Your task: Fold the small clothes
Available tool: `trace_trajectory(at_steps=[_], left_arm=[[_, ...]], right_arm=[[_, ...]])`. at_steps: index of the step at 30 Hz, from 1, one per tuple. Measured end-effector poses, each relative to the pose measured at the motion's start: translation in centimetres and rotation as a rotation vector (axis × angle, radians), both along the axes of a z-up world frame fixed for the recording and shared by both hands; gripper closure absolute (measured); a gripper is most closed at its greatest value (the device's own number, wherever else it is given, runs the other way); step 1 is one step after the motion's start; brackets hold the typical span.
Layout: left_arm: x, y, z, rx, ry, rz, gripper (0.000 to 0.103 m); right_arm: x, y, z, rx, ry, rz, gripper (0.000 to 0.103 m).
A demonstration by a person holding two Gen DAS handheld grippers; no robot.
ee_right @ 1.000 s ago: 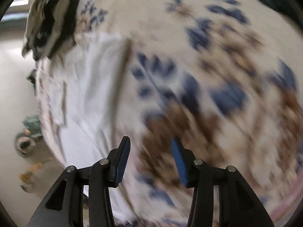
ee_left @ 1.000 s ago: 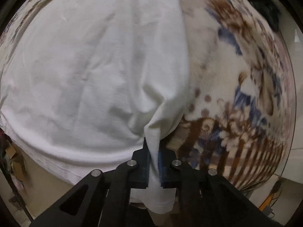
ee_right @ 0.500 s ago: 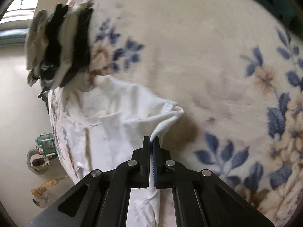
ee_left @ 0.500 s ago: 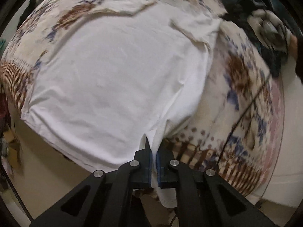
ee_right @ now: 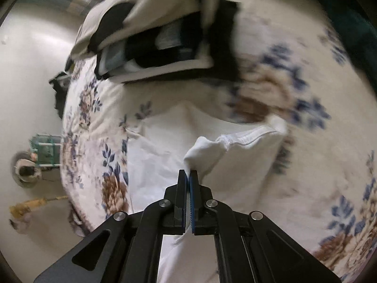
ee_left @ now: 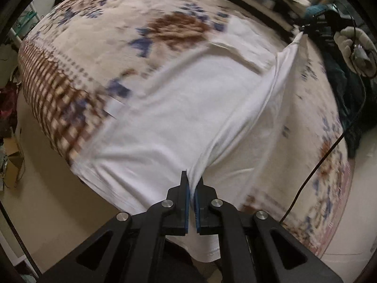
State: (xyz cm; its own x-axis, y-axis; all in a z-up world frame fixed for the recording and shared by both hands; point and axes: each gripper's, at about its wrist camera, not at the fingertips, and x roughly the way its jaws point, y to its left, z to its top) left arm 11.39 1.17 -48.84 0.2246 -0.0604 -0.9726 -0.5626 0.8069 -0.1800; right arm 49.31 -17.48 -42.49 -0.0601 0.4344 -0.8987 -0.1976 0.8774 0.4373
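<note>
While your left gripper point(ee_left: 192, 186) pinches the hem edge of the white cotton T-shirt point(ee_left: 179, 108) between its blue-padded jaws, the cloth runs up from it in a taut ridge toward the far right, where your right gripper point(ee_left: 304, 27) shows small and blurred, clamped on the shirt's other end. Your gloved hand point(ee_left: 354, 48) sits just beside that far end (a black cable point(ee_left: 315, 165) trails down from it across the bed).

Most of the shirt lies spread on the cream fleece blanket with brown and blue flowers point(ee_left: 179, 26), and its lower edge hangs over the blanket's checked border at the left.

From the right wrist, the right gripper's jaws are pressed together on a bunched fold of the shirt, near the ribbed neckline, and white fabric passes down between the pads. You have this corner raised off the blanket, with the body of the shirt lying flat to the left. Beyond it, a stack of folded black, white and grey clothes point(ee_right: 162, 44) rests on the blanket, well apart from the shirt.
</note>
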Motion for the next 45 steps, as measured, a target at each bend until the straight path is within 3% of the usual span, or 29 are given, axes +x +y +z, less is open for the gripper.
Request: trace_trajectory(at_steps=[4, 9, 16, 18, 19, 21, 23, 25, 27, 31, 35, 36, 37, 38, 42, 45], left_arm=[[-0.3, 6.5, -2.8, -0.014, 0.024, 0.042, 0.101], [-0.5, 10.8, -6.2, -0.055, 0.056, 0.064, 0.101], [-2.2, 14.2, -10.4, -0.182, 0.132, 0.084, 0.095], [-3.7, 15.5, -10.8, -0.216, 0.147, 0.096, 0.084], [-5.0, 16.5, -10.7, -0.210, 0.167, 0.100, 0.075], [-6.9, 18.0, -10.5, -0.214, 0.187, 0.109, 0.075], [-9.0, 19.9, -10.3, -0.235, 0.219, 0.134, 0.075], [-10.1, 21.0, -9.9, -0.268, 0.215, 0.150, 0.072], [-10.1, 21.5, -9.4, -0.286, 0.195, 0.145, 0.069], [-7.3, 19.6, -8.5, -0.304, 0.134, 0.015, 0.066], [-4.6, 16.6, -9.8, -0.262, 0.173, -0.102, 0.067], [-4.4, 16.2, -9.7, -0.245, 0.162, -0.107, 0.071], [-4.2, 15.9, -9.5, -0.238, 0.145, -0.108, 0.098], [-4.1, 15.4, -9.1, -0.221, 0.128, -0.111, 0.102], [-4.6, 14.3, -6.8, -0.189, 0.081, -0.095, 0.103], [-4.7, 14.7, -6.0, -0.210, 0.070, -0.043, 0.103]], right_arm=[[0.3, 9.1, -1.7, -0.081, -0.018, 0.030, 0.101], [0.0, 17.4, -5.6, -0.202, -0.037, 0.080, 0.101], [-0.3, 22.8, -9.3, -0.357, -0.048, 0.143, 0.101], [-0.4, 23.1, -10.1, -0.356, -0.022, 0.135, 0.100], [-0.5, 23.1, -10.3, -0.347, -0.003, 0.131, 0.096], [-1.0, 22.4, -10.0, -0.285, 0.034, 0.109, 0.085], [-1.9, 21.8, -9.5, -0.253, 0.048, 0.107, 0.049], [-3.3, 20.9, -8.3, -0.230, 0.034, 0.120, 0.040], [-5.2, 19.7, -6.8, -0.224, 0.003, 0.136, 0.039], [-10.9, 16.7, -3.6, -0.230, -0.034, 0.156, 0.039], [-19.0, 11.8, -2.8, -0.236, 0.015, 0.155, 0.039], [-20.6, 10.7, -2.9, -0.239, 0.030, 0.147, 0.039], [-23.1, 8.9, -3.4, -0.240, 0.069, 0.117, 0.039], [-24.6, 7.8, -3.7, -0.241, 0.093, 0.100, 0.039], [-32.9, 2.9, -6.2, -0.275, 0.196, 0.014, 0.039], [-39.3, 0.8, -8.3, -0.236, 0.313, -0.026, 0.039]])
